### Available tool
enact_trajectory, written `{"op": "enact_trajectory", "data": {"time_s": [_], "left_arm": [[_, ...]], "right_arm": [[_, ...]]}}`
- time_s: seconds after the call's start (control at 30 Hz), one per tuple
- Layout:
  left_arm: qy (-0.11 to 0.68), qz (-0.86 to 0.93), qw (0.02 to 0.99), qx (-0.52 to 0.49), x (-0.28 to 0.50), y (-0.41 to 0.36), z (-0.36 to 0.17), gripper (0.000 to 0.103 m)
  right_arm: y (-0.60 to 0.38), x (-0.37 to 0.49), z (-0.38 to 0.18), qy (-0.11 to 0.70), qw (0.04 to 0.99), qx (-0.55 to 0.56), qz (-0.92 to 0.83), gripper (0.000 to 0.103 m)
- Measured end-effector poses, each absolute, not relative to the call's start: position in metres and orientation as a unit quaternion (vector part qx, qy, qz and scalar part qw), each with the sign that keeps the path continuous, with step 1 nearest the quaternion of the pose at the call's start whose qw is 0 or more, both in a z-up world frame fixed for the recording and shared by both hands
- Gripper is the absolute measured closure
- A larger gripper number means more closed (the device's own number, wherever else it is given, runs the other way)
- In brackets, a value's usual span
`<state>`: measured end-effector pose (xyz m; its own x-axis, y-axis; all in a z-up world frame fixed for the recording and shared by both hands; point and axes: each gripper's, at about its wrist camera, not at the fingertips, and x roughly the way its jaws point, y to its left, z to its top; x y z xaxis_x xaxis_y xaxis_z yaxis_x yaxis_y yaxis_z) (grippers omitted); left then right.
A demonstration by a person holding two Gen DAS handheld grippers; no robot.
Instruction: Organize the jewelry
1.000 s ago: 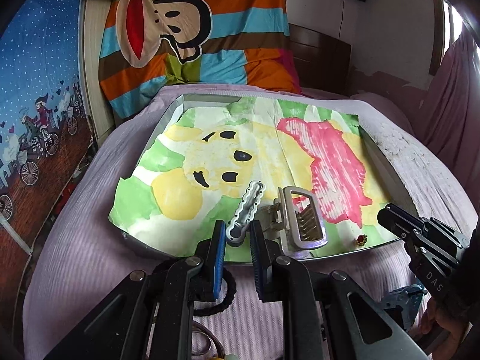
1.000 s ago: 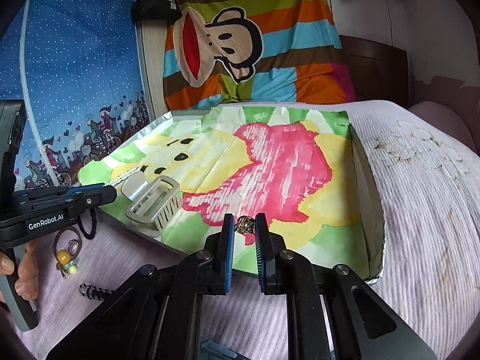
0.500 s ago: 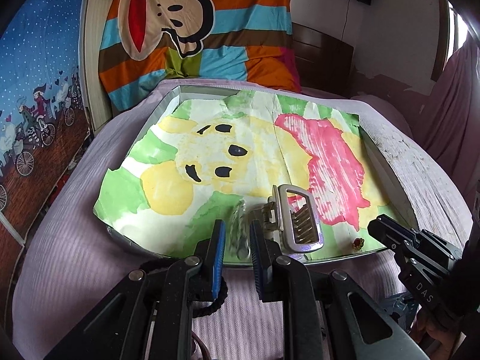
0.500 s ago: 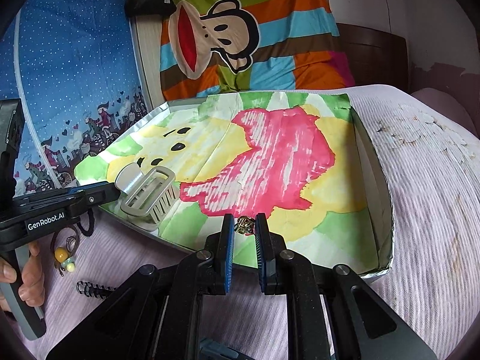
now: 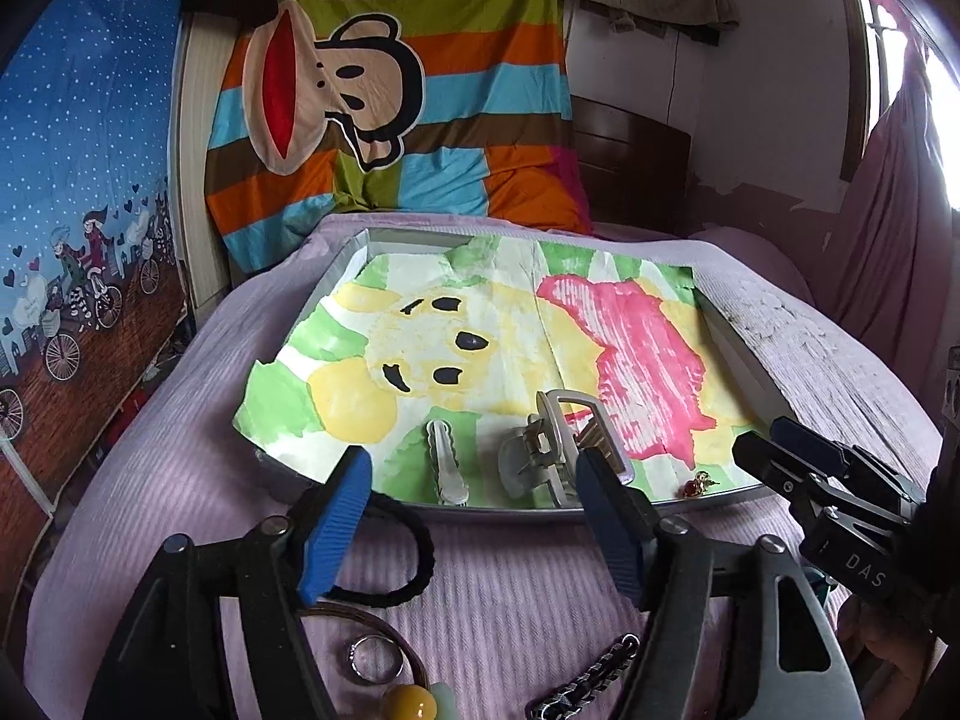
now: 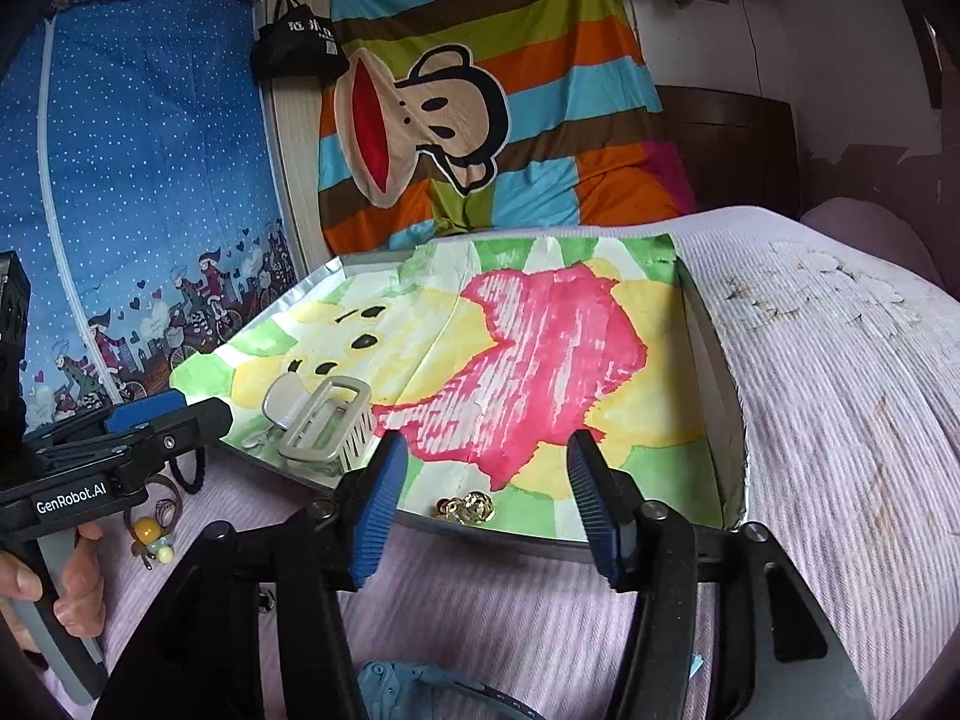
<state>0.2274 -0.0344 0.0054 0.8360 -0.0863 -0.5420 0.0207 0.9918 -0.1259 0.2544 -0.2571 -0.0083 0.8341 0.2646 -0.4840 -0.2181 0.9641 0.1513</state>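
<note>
Lying in the tray [image 5: 708,503], a wavy clip [image 5: 445,468] and gold brooch [image 6: 468,507] are observed; left gripper [image 5: 474,516] and right gripper [image 6: 480,498] fingers are spread wide, nothing held.

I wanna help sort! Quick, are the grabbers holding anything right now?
Left gripper: jaws open, holding nothing.
Right gripper: jaws open, holding nothing.
</note>
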Motion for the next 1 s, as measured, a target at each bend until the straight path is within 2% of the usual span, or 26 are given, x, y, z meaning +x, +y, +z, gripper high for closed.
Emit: {"op": "enact_trajectory", "data": {"time_s": [0.03,0.1,0.23,0.43,0.57,1.0], "left_arm": [[0.276,-0.026,0.959,-0.063,0.223,-0.032,0.007,0.024],[0.263,-0.026,0.962,-0.074,0.216,-0.028,0.01,0.023],[0.241,-0.012,0.967,-0.083,0.201,-0.022,0.014,0.006],[0.208,-0.004,0.974,-0.09,0.178,-0.013,0.018,0.0],[0.195,-0.005,0.976,-0.095,0.162,-0.006,0.019,0.0],[0.166,0.001,0.984,-0.071,0.11,0.003,0.025,0.0]], "right_arm": [[-0.258,0.25,-0.005,0.249,0.959,0.046,0.125,0.041],[-0.261,0.241,0.001,0.23,0.964,0.052,0.124,0.033],[-0.266,0.222,0.012,0.195,0.971,0.067,0.123,0.021],[-0.264,0.195,0.024,0.162,0.976,0.063,0.128,0.011],[-0.261,0.177,0.032,0.142,0.98,0.061,0.127,0.004],[-0.245,0.118,0.043,0.111,0.985,0.039,0.129,0.002]]}}
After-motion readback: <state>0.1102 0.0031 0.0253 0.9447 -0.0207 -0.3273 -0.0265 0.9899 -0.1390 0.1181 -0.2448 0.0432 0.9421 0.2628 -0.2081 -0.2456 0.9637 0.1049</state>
